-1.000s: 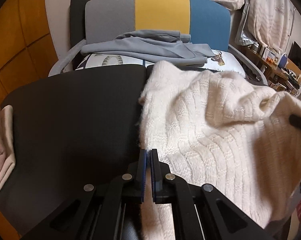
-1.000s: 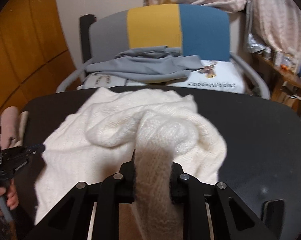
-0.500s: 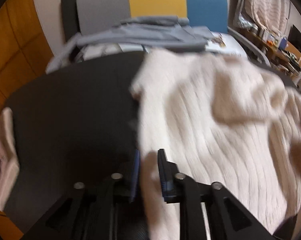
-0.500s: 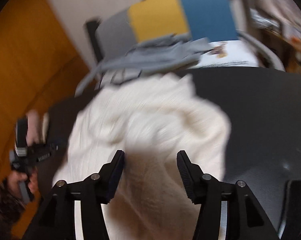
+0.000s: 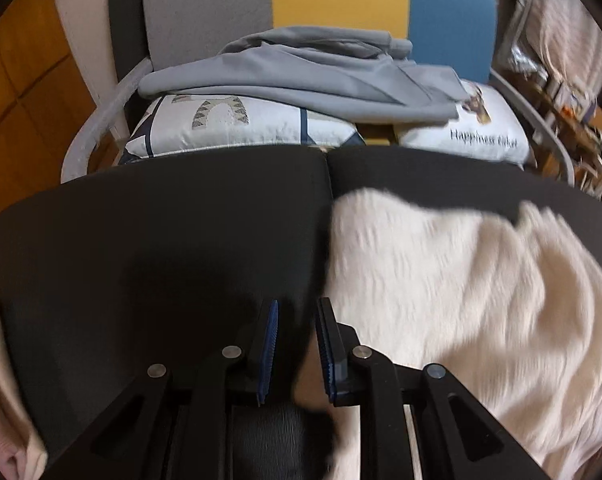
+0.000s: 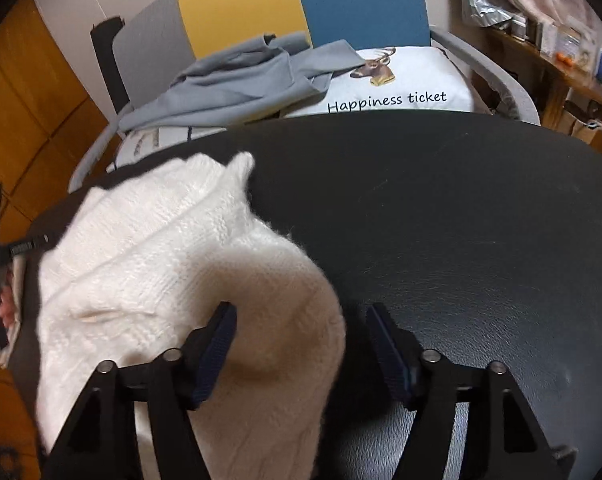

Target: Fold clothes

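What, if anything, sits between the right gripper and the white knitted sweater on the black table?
Nothing visible. The white knitted sweater lies directly under the right gripper, whose jaws are opening with a fold of sweater between them, not pinched. The black table beside it is bare.

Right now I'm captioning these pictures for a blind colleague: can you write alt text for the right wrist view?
The right gripper, jaws opening, hangs over a white knitted sweater on a black table; a fold lies between the pads, unpinched. Behind stands a grey, yellow and blue chair holding grey clothing and a "Happiness ticket" cushion.
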